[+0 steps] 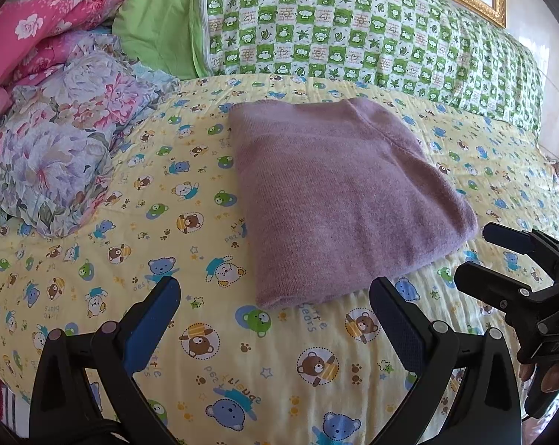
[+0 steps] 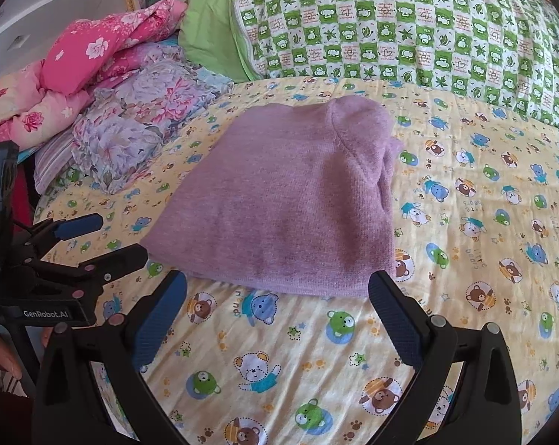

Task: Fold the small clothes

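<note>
My left gripper [image 1: 275,319] hangs over the yellow bear-print sheet [image 1: 279,371] with its fingers spread wide and nothing between them, and my right gripper [image 2: 277,313] is the same, jaws parted and empty. The purple knit garment [image 1: 338,193] lies flat on the sheet at my twelve o'clock, just past both sets of fingertips and touching neither; it reads to me as a folded rectangle already, with a bulkier doubled edge along its far right side in the right wrist view. At ten o'clock sits a heap of floral bedding [image 1: 56,148], and at one o'clock the green checked quilt [image 1: 353,29], both apart from the knit. The risk I see is pinching only the top layer at the near hem, which would peel the fold open. The soft knit could also drag the loose sheet with it, or sag and skew if my two grips close unevenly.
</note>
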Motion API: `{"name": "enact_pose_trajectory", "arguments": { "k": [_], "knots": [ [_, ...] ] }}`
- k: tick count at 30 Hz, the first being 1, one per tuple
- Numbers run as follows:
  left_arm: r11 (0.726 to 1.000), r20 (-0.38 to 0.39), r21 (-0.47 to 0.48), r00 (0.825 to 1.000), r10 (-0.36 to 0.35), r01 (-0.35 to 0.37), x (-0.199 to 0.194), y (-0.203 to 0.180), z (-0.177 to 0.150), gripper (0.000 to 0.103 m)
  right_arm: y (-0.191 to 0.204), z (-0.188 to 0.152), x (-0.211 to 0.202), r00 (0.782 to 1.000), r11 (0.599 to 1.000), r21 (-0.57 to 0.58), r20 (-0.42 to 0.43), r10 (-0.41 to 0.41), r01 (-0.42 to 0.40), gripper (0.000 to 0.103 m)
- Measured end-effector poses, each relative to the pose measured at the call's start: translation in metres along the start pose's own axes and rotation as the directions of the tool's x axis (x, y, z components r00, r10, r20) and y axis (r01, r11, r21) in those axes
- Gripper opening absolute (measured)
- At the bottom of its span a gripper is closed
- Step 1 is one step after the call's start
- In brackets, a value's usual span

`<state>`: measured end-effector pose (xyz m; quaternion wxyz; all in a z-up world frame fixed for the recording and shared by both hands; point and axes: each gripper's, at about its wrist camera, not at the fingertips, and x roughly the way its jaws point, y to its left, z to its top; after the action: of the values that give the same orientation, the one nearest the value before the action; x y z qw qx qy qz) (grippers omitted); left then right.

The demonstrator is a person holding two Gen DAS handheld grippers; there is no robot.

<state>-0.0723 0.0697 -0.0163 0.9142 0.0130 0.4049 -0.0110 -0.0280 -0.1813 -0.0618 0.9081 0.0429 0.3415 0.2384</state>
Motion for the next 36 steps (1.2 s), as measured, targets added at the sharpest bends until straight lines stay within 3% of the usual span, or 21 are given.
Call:
{"name": "enact_pose_trajectory", "arguments": {
  "k": [36],
  "knots": [
    [1.0,-0.004,0.001,1.0,-0.007,0.007,-0.0025,0.0033,0.0027,0.102,0.0,0.0072,-0.0022,1.0,1.0,-0.005,0.006,0.021,-0.021,0.099]
  ]
}}
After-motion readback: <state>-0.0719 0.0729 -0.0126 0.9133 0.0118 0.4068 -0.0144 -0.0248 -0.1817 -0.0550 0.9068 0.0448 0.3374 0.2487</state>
